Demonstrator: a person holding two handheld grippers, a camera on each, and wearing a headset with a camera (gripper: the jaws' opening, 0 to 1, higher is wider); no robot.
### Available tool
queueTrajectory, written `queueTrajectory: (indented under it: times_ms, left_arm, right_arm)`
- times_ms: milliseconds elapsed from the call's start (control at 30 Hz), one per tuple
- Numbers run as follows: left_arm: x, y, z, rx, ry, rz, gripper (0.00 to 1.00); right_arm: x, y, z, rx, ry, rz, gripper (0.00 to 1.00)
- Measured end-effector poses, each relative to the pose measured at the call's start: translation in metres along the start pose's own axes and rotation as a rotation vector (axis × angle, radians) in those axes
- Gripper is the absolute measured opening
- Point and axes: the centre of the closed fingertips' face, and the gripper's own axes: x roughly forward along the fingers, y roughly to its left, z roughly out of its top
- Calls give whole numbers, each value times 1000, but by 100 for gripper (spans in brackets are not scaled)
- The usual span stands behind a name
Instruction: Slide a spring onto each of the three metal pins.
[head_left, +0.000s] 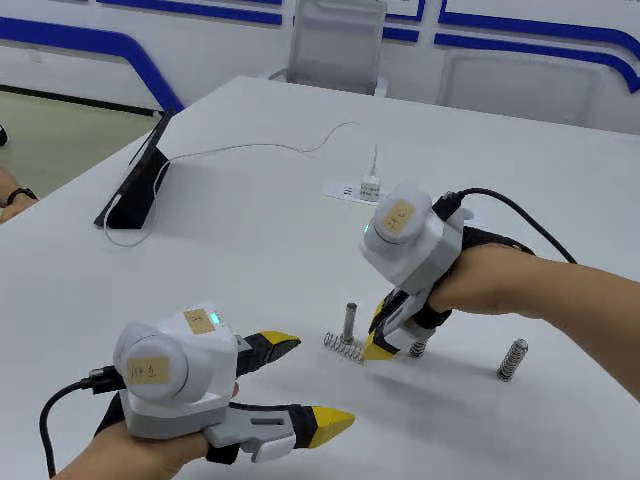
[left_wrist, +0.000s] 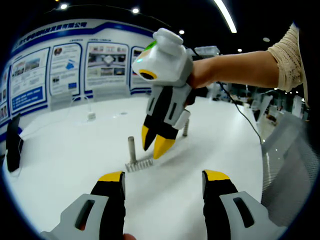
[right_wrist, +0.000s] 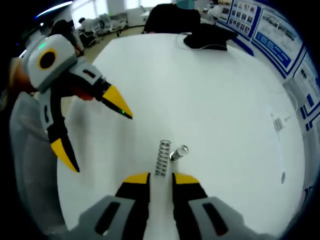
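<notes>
A bare metal pin (head_left: 349, 320) (left_wrist: 132, 149) (right_wrist: 178, 152) stands upright mid-table. A loose spring (head_left: 343, 347) (left_wrist: 140, 164) (right_wrist: 162, 157) lies flat at its foot. My right gripper (head_left: 378, 350) (left_wrist: 155, 145) (right_wrist: 161, 177) points down at the spring's near end. Its jaws stand a narrow gap apart, a little wider than the spring, with nothing held. Two more pins, each wearing a spring, stand behind the right gripper (head_left: 418, 347) and further right (head_left: 512, 358). My left gripper (head_left: 315, 380) (left_wrist: 162, 176) (right_wrist: 95, 137) is wide open and empty, in front of the bare pin.
A dark tablet (head_left: 135, 185) leans at the far left, with a thin cable running to a small white adapter (head_left: 370, 187) behind the pins. A chair (head_left: 335, 45) stands past the far edge of the white table (head_left: 250, 250).
</notes>
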Motion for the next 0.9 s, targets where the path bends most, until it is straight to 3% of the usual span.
queueTrajectory:
  times_ms: [467,900]
  left_arm:
    - [-1,2,-2,-3,5,3,62]
    - [-3,3,-3,-4,11,11,62]
  right_arm:
    - [15,-2,0,66,-13,-14,14]
    - [19,-1,-4,55,-7,-22,12]
